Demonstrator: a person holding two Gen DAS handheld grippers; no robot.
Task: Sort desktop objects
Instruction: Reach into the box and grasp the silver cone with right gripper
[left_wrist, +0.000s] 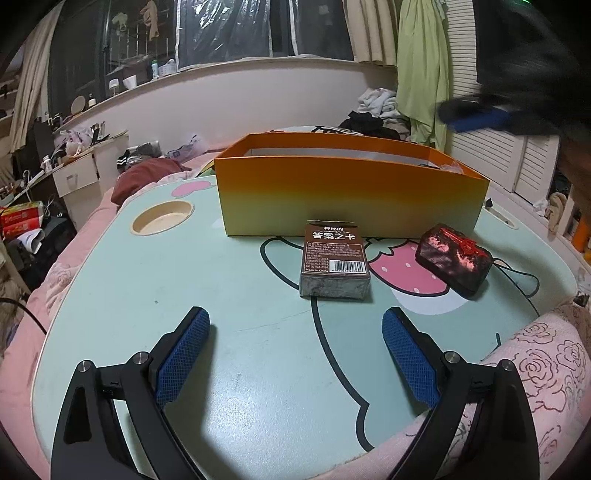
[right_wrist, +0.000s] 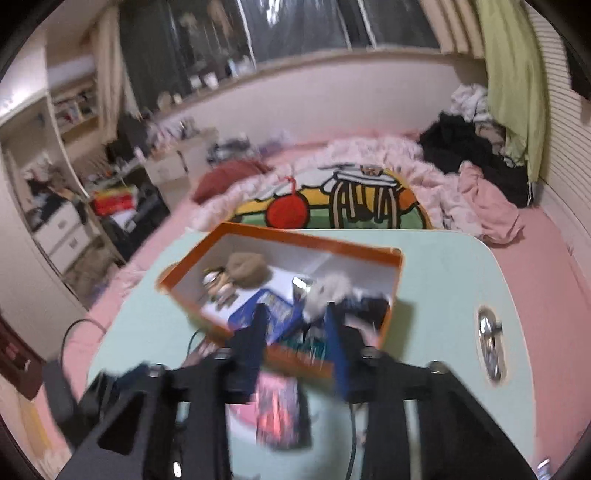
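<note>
Left gripper (left_wrist: 295, 354) released, over surface (left_wrist: 155, 273) near edge. Card box (left_wrist: 334, 260) and dark pouch (left_wrist: 453, 256) remain outside, against orange box (left_wrist: 347, 192). Right gripper (right_wrist: 295, 325) narrowed, apparently empty, above box holding several items.

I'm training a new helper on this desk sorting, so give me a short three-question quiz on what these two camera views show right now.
1. True or false: the brown card box lies inside the orange box.
2. Fill in: in the left wrist view, the dark red-patterned case lies to the ____ of the card box.
3. The left gripper has its jaws: A) open, with nothing between them; B) shut on the card box; C) shut on the case.

Key: 1 false, it lies on the table in front of the orange box; 2 right; 3 A.
</note>
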